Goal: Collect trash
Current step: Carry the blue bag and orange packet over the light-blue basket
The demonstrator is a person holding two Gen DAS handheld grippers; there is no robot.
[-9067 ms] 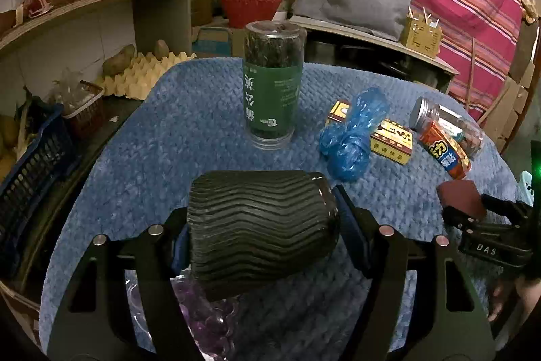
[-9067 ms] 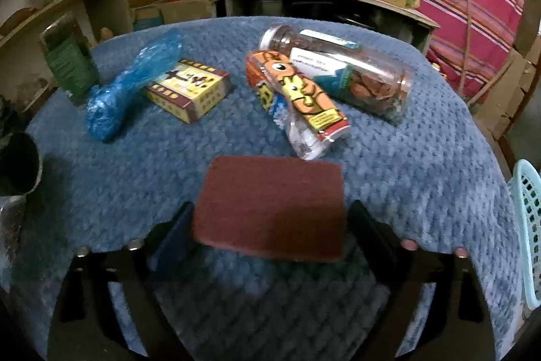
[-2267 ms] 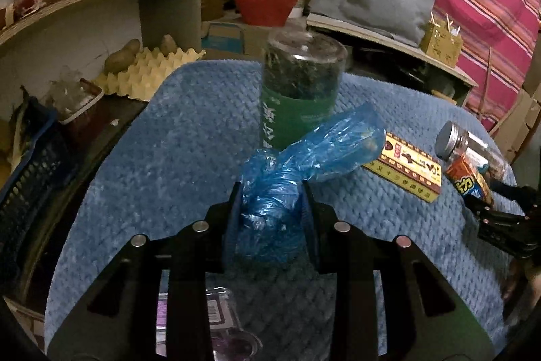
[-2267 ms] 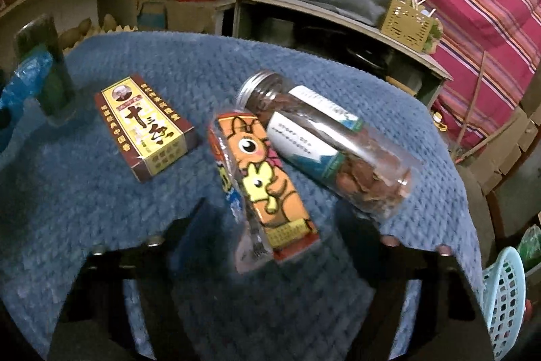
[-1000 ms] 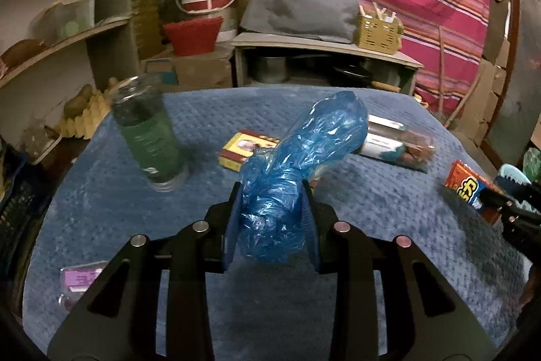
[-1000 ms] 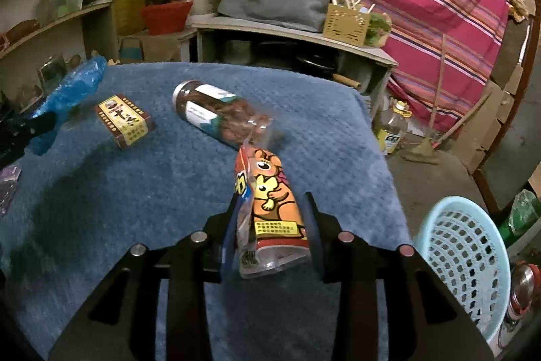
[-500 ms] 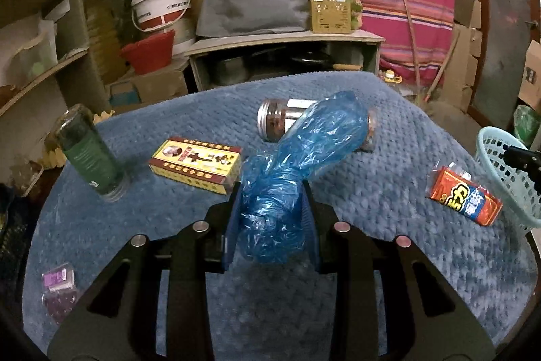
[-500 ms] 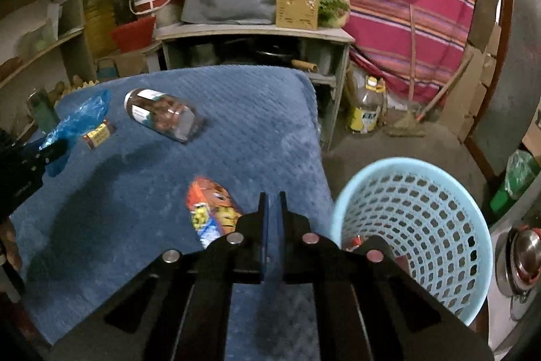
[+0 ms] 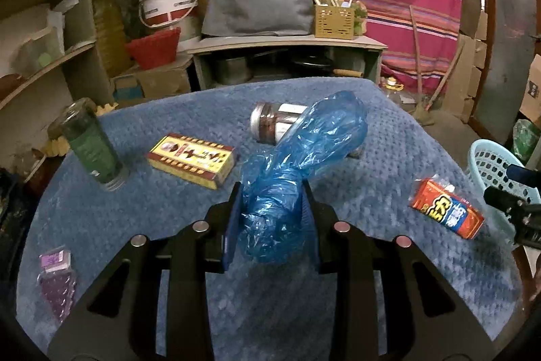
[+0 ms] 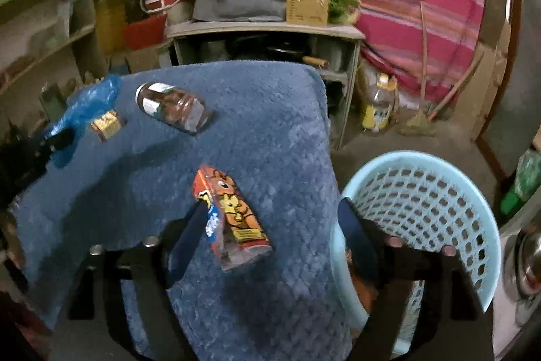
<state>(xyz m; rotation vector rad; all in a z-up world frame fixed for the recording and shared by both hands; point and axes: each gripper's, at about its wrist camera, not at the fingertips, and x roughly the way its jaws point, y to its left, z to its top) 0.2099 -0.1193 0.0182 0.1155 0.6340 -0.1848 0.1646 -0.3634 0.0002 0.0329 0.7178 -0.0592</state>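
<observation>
Covering almost the whole lower half of both views, the worktop (image 9: 389,131) wears a quilted blue cloth and carries everything else described. Off its right edge, lower than the surface, stands a pale blue perforated basket (image 10: 436,188), its rim just beside the cloth's corner; something reddish shows inside it behind the right finger, too hidden to name. Next in bulk is the blue plastic bag (image 9: 297,171), crumpled and twisted, raised above the cloth and rising up and to the right from the left claw (image 9: 270,219), whose two fingers are pressed in on the bag's lower bunched end. The right claw (image 10: 274,225) is spread wide with nothing between its fingers: its left finger hangs over the cloth beside the snack packet, its right finger (image 10: 358,239) over the basket's near rim. Lying on its side toward the far part of the cloth is a clear jar (image 10: 175,107) with a metal lid and brownish contents. A tall green-labelled jar (image 9: 91,148) stands upright near the left edge. Between those two lies a flat red-and-yellow box (image 9: 192,161). An orange snack packet (image 10: 233,219) with a cartoon animal lies flat near the right edge, close to the basket, not gripped. Smallest, a clear pack of purple pieces (image 9: 55,279) rests at the near left corner.
</observation>
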